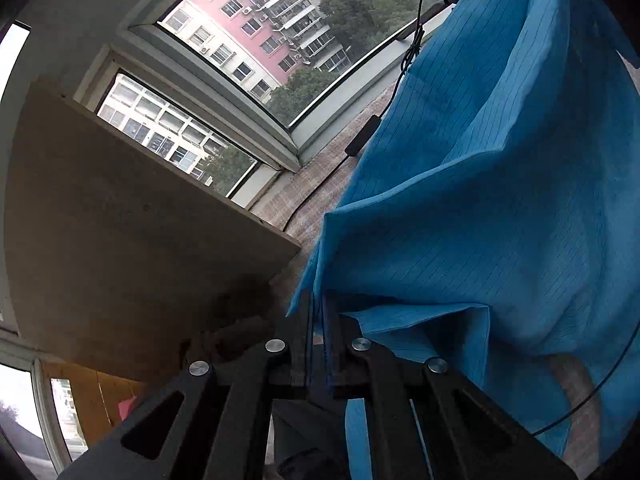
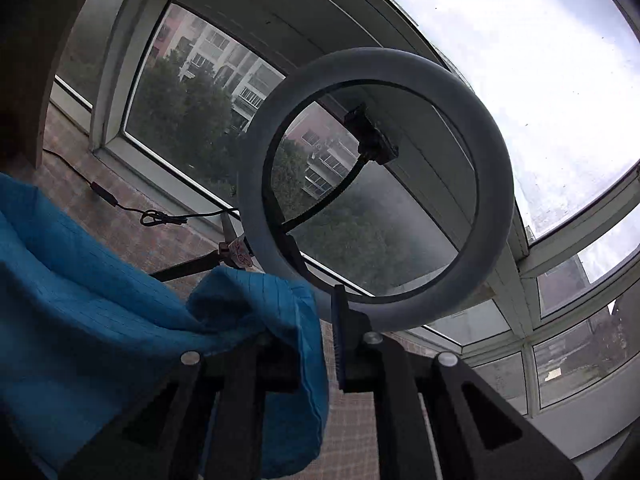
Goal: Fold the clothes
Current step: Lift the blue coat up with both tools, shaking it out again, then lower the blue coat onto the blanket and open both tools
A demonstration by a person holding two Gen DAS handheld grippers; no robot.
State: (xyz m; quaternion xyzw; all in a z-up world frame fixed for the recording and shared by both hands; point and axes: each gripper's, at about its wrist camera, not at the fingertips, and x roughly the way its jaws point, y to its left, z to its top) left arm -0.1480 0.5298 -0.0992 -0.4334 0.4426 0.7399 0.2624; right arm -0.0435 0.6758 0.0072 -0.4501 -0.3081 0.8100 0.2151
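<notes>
A blue pinstriped garment fills the right half of the left wrist view and hangs in loose folds over the table. My left gripper has its jaws only a narrow slit apart, with a folded edge of the garment at the tips and the pads not visibly pressing it. In the right wrist view the same garment is bunched at the lower left and drapes over the left finger of my right gripper. That gripper's jaws stand apart. Its blue-padded right finger is bare, and table shows through the gap.
The table carries a brown checked covering. A tan board leans at the left. A ring light on a tripod stands just beyond the right gripper. Its black cable lies along the window sill. Large windows surround the table.
</notes>
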